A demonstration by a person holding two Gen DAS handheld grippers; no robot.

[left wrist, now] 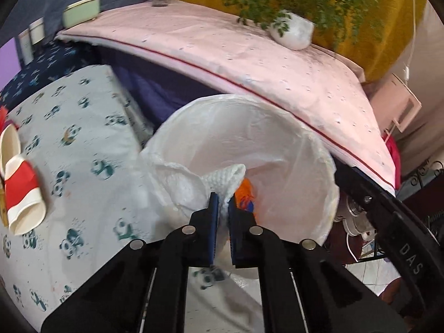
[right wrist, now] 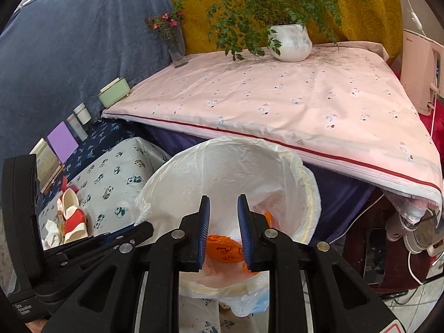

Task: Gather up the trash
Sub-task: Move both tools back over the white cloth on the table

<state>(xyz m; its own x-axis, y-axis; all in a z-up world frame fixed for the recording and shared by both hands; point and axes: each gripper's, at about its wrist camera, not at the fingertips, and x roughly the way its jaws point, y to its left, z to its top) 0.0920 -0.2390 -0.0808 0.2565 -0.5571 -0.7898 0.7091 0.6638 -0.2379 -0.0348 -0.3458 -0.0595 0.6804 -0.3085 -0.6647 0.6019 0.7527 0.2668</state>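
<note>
Your left hand-held gripper (left wrist: 223, 201) pinches a white tissue (left wrist: 222, 179) above the lined bin's (left wrist: 319, 149) near rim, while your right hand-held gripper (right wrist: 223, 202) hangs spread over the open mouth.

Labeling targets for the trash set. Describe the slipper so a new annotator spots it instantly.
Start at the white-lined trash bin, then look left onto the panda-print sheet. The slipper lies there beside crumpled white paper; it alone is cream with a red-and-white striped strap.

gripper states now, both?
Left gripper: shut on the white tissue, over the lined bin.
Right gripper: open, holding nothing.
</note>
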